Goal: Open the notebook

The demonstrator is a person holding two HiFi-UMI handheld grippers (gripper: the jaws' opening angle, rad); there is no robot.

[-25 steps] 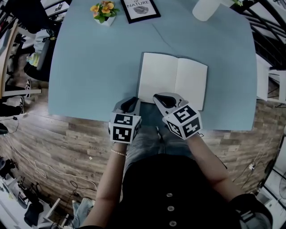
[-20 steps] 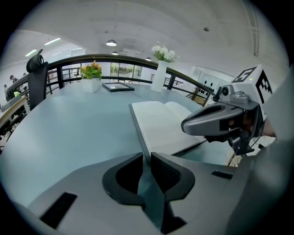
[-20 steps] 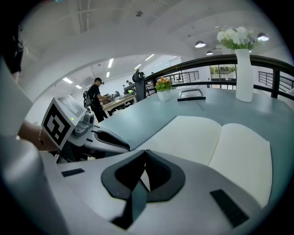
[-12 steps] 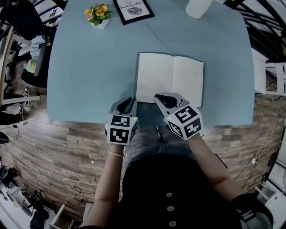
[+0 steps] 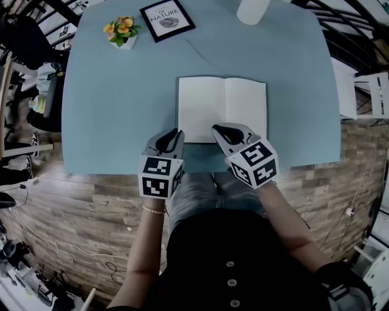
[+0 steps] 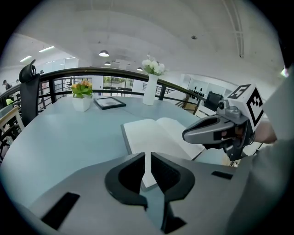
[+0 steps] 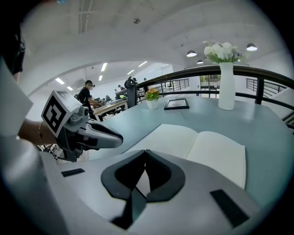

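The notebook point(image 5: 222, 109) lies open flat on the blue table point(image 5: 109, 103), both pages blank white. My left gripper point(image 5: 175, 132) hovers at its near left corner, its jaws a narrow slit apart with nothing between them; in the left gripper view the left gripper point(image 6: 148, 156) points along the left page of the notebook point(image 6: 151, 135). My right gripper point(image 5: 217, 129) hovers over the near edge by the spine, shut and empty. In the right gripper view the right gripper point(image 7: 146, 153) has its tips meeting above the notebook point(image 7: 197, 142).
At the table's far side stand a small pot of orange flowers point(image 5: 121, 29), a framed picture point(image 5: 168, 18) and a white vase point(image 5: 252, 9). The table's near edge runs just below the grippers, above the person's lap. Wood floor and chairs surround the table.
Both grippers have lifted a little over the notebook's near edge. The notebook stays open and flat. The head view has shifted, so the table sits higher in the picture.
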